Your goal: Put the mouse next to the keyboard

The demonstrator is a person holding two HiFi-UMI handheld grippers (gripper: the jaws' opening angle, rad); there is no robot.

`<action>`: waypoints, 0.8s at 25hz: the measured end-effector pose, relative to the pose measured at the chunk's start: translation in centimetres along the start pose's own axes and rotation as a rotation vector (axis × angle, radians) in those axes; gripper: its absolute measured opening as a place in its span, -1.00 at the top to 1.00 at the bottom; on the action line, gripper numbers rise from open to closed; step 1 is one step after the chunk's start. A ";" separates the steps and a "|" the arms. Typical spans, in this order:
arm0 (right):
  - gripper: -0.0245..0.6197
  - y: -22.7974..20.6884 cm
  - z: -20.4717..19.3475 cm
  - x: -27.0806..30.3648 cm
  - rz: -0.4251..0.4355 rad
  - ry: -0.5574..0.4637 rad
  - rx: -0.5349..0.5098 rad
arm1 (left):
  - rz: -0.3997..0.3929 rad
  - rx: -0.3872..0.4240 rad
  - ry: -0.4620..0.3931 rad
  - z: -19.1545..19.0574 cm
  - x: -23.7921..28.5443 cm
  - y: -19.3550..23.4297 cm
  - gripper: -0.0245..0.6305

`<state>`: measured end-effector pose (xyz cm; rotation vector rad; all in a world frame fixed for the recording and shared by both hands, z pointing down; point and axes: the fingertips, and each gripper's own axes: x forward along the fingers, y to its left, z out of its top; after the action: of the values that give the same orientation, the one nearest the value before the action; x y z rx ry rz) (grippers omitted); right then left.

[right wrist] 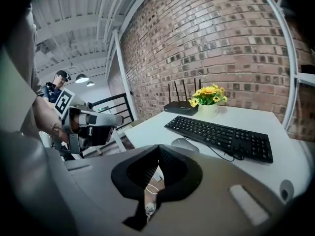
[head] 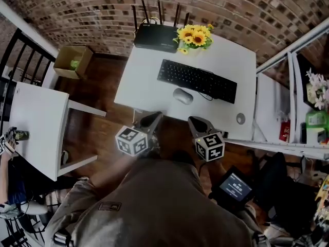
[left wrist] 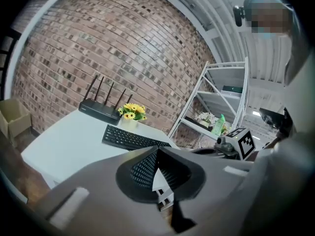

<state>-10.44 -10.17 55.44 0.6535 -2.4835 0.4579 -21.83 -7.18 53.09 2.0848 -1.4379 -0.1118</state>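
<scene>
On the white table [head: 144, 81], the mouse [head: 183, 95] lies just in front of the keyboard [head: 198, 80], its long axis running roughly along the keyboard's front edge. The left gripper [head: 153, 117] and right gripper [head: 194, 121] hang short of the table's near edge, both empty with jaws pressed together. The mouse sits ahead of and between them, nearer the right gripper. That one looks likelier to reach, though its jaws must first spread to straddle the mouse.
</scene>
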 end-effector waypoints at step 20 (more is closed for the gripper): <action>0.26 -5.1 -0.5 11.1 0.185 0.318 -0.332 | 0.093 -0.026 0.116 -0.9 6.5 5.4 0.93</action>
<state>-15.79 -18.15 63.03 0.2005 -2.2485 0.1888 -23.26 -13.73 58.32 1.9667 -1.4522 0.0265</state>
